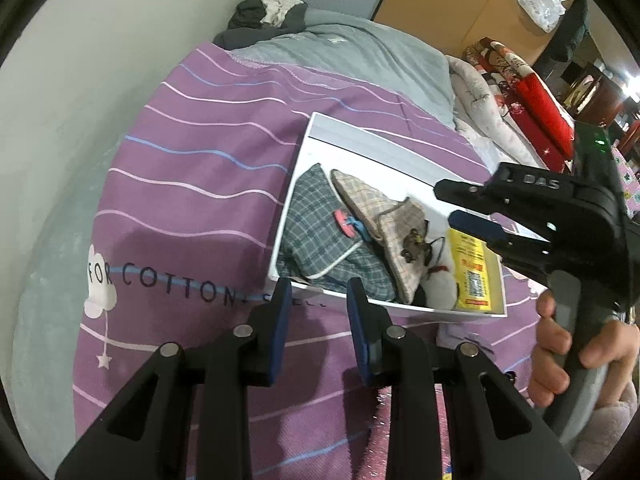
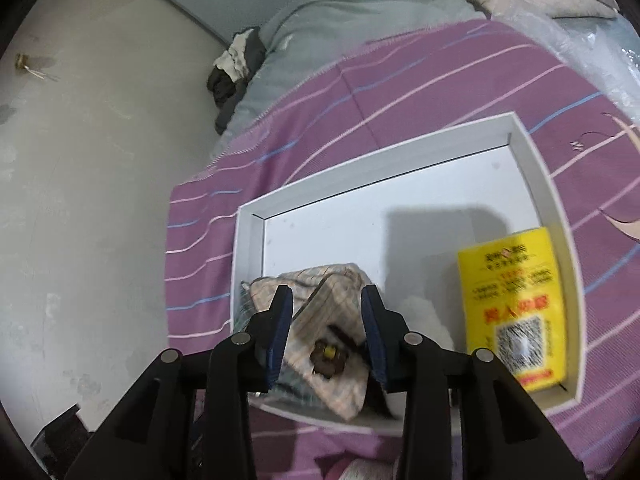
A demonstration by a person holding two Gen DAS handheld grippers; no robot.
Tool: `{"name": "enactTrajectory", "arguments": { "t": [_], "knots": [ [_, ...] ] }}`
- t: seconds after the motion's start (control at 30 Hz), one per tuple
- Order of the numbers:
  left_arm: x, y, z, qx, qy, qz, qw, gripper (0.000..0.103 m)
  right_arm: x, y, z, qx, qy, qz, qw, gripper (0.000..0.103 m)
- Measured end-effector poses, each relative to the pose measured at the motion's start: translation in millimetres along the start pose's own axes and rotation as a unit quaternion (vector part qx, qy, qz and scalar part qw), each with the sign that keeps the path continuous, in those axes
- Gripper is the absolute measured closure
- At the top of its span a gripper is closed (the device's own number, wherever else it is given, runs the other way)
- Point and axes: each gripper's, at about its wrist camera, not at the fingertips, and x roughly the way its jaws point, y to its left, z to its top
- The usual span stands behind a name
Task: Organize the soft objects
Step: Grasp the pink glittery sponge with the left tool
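Where box (image 1: 320,130) sits: two pouches (image 1: 384,220).

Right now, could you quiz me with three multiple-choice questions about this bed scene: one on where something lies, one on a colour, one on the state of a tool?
1. Where does the yellow packet lie?
A. Inside the white box
B. On the grey pillow
C. On the floor

2. What colour is the striped bedspread under the box?
A. Green
B. Purple
C. Orange

3. How is the left gripper?
A. Clamped on the packet
B. Clamped on a sock
C. Open, holding nothing

Answers:
1 A: the packet rests on the box floor by its side wall.
2 B: purple cloth with pale stripes surrounds the box.
3 C: its jaws stand apart with nothing between them.
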Motion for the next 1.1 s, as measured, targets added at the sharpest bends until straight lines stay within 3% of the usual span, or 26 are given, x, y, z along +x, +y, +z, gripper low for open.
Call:
{"name": "enactTrajectory", "arguments": {
  "t": [0.17, 0.23, 0.27, 0.4, 0.47, 0.63, 0.8, 0.97, 1.1],
  "knots": [
    [-8.8, -9.8, -1.3, 0.010, -0.002, 0.002, 0.9999, 0.072, -33.7, 5.8, -9.2, -0.006, -0.015, 0.005, 1.000, 0.061],
    [-10.7, -13.6, -1.9, 0.011, 0.003, -0.003, 0.9999, 0.061, -45.9, 8.0, -13.6, -0.009, -0.021, 0.011, 1.000, 0.060],
    [-10.9, -15.5, -2.4, 0.011, 0.009, -0.012, 0.9998, 0.054, -54.9, 9.5, -17.6, -0.014, -0.026, 0.012, 0.999, 0.057],
    [-15.6, -22.6, -6.1, 0.006, 0.025, -0.046, 0.9986, 0.048, -81.0, 7.6, -31.4, -0.029, -0.041, 0.010, 0.999, 0.044],
    [-20.6, -26.2, -8.5, 0.005, 0.027, -0.051, 0.9983, 0.045, -95.9, 3.8, -39.8, -0.033, -0.053, 0.001, 0.998, 0.036],
    [-31.4, -38.5, -15.3, 0.018, 0.035, -0.044, 0.9982, 0.039, -122.6, -12.8, -55.1, -0.017, -0.058, -0.019, 0.998, 0.025],
    [-28.5, -49.8, -26.2, 0.024, 0.067, -0.033, 0.9969, 0.037, -129.6, -26.8, -67.5, 0.004, -0.033, -0.022, 0.999, 0.024],
    [-15.7, -56.9, -37.5, 0.039, 0.096, 0.002, 0.9947, 0.036, -124.4, -35.0, -75.9, 0.008, -0.002, -0.012, 1.000, 0.024],
    [-0.1, -59.1, -44.1, 0.054, 0.134, -0.011, 0.9895, 0.036, -121.2, -45.1, -78.3, 0.014, 0.005, -0.016, 1.000, 0.024]
  ]
}}
